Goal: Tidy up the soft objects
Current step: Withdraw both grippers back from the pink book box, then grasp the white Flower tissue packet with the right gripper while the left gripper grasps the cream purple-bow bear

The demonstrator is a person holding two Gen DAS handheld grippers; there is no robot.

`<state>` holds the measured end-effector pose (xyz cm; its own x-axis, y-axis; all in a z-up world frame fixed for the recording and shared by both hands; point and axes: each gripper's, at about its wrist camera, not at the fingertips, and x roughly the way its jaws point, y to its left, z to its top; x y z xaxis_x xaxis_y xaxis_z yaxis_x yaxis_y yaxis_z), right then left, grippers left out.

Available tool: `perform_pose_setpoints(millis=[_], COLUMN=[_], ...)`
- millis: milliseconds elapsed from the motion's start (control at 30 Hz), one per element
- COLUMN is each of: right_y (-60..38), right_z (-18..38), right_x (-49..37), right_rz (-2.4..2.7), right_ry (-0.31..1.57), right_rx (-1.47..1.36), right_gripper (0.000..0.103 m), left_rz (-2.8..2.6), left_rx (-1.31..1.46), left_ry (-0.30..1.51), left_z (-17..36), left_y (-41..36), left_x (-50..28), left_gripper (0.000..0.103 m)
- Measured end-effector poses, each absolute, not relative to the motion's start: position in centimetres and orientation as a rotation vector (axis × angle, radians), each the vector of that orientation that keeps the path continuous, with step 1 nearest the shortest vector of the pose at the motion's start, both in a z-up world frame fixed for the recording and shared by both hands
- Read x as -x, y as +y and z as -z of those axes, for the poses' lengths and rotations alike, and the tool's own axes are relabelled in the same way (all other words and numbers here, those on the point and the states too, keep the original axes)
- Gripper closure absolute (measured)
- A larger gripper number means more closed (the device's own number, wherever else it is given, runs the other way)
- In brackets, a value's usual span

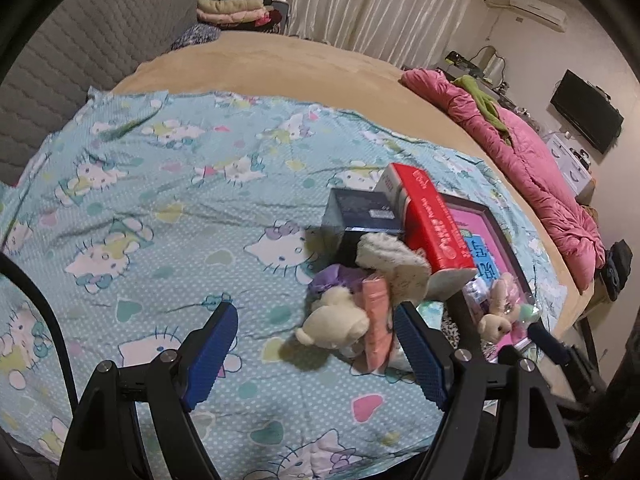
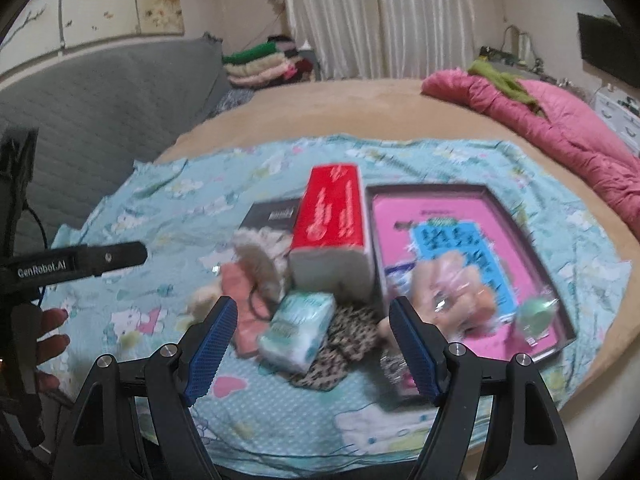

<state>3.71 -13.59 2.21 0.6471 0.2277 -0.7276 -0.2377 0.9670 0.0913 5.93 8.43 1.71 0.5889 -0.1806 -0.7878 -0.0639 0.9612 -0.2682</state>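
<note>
A: What's the stage here?

B: An approach, I'd say. On the bed (image 1: 280, 60) lies a blue cartoon sheet (image 1: 160, 208), and the whole pile sits on it: a pink tray (image 2: 568, 316), a red tissue box (image 2: 332, 216) standing beside a dark box (image 1: 360, 208), then the soft things in front.

A: And the tools?

B: The left gripper (image 1: 316, 344) has its jaws spread wide with nothing between them; it points down at a cream teddy (image 1: 336, 316) lying against a pink cloth (image 1: 376, 320). The right gripper (image 2: 314, 340) is equally spread and empty, aimed at a small tissue pack (image 2: 298, 332) touching a leopard-print cloth (image 2: 340, 344).

A: Next move?

B: Probably lower one tool so its fingers straddle a single soft item, then close gently; the pieces touch, so a neighbour may drag along.

A: Anything unclear?

B: The right view is smeared, so the wrapped plush (image 2: 452, 288) on the tray and the green ball (image 2: 536, 312) are hard to read. A fluffy beige thing (image 1: 392, 260) could be a slipper or a toy; I can't tell. Where the items should go isn't shown.
</note>
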Motion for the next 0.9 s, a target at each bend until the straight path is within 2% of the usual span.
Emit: perform_pose_setpoints(millis=[300, 900], right_y=[-11.8, -9.5], right_z=[2.5, 6.7], right_x=[-5.1, -7.3], right_rz=[-0.258, -0.249], right_ry=[0.926, 0.984], right_rx=[0.047, 0.116], right_gripper=[0.024, 0.024], left_rz=[0.091, 0.139], left_rx=[0.306, 0.282], left_ry=[0.985, 1.024], left_z=[1.9, 4.9], left_y=[8.3, 6.3], left_x=[-6.6, -8.8], left_gripper=[0.023, 0.023])
